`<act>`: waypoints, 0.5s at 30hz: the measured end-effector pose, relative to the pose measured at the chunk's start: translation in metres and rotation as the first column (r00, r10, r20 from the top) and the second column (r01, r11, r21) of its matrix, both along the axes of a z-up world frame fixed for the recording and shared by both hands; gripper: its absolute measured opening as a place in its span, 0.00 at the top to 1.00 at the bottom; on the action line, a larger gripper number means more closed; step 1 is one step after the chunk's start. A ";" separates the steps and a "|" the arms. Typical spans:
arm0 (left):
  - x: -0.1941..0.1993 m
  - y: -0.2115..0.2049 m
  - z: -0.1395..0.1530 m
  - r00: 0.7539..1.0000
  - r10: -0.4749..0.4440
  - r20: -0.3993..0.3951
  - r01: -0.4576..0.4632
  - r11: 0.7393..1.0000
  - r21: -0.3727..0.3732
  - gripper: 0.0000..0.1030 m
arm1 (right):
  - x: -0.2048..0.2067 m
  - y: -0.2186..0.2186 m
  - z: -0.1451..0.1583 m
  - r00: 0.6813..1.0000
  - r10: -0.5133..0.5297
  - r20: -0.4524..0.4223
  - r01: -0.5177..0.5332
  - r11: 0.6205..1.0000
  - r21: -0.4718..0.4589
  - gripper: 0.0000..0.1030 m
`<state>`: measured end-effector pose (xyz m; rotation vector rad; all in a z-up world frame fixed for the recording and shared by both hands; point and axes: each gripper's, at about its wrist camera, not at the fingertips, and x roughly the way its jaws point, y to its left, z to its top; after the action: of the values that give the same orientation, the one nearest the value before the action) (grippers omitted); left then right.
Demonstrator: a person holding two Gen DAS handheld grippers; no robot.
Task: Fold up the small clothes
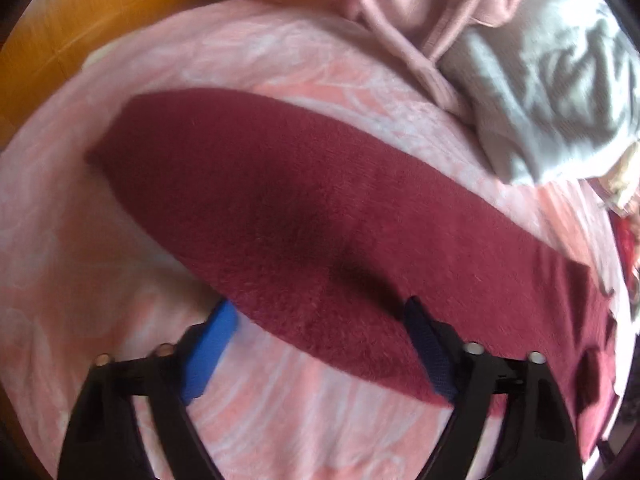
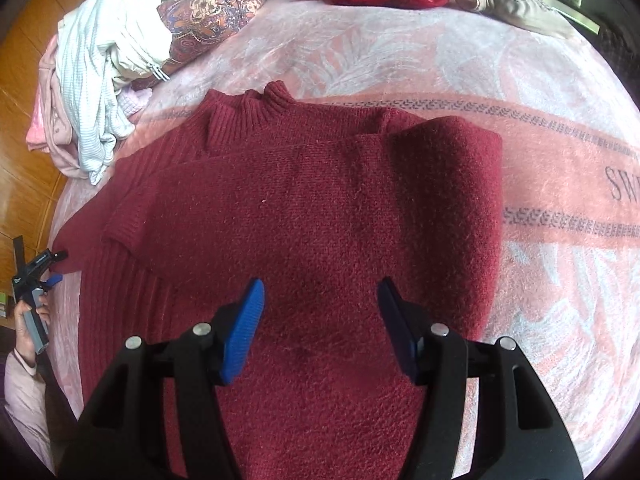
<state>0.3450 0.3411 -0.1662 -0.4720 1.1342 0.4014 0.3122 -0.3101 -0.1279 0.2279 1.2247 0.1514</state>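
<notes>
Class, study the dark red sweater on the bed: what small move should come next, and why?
Probably the left gripper should close on the sweater edge beneath it: the right side is already folded over, the left side still lies spread, and both grippers are open and hold nothing.

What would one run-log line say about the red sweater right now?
dark red knitted sweater: flat on pink blanket, right side folded over | left hand-held gripper: open | right hand-held gripper: open, empty

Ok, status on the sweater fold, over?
Left gripper open, right gripper open, both empty. Sweater flat on the blanket, one side folded in. Clothes pile beside it, clear.
</notes>
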 end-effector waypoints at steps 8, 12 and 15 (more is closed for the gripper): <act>0.010 -0.022 0.021 0.992 -0.064 0.106 0.058 0.996 0.061 0.87 | -0.004 -0.011 -0.007 1.000 -0.010 -0.021 0.010 1.000 0.008 0.41; -0.002 -0.048 0.060 0.953 -0.127 0.274 0.114 0.991 0.064 0.87 | -0.006 -0.019 -0.004 1.000 -0.016 -0.010 0.016 1.000 0.013 0.40; -0.005 -0.086 0.090 0.914 -0.196 0.356 0.186 0.981 0.062 0.87 | -0.006 -0.023 -0.001 1.000 -0.024 -0.002 0.024 0.999 0.023 0.40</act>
<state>0.3396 0.2549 -0.0761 -0.3876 0.8061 0.1479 0.3059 -0.3328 -0.1288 0.2625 1.2220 0.1441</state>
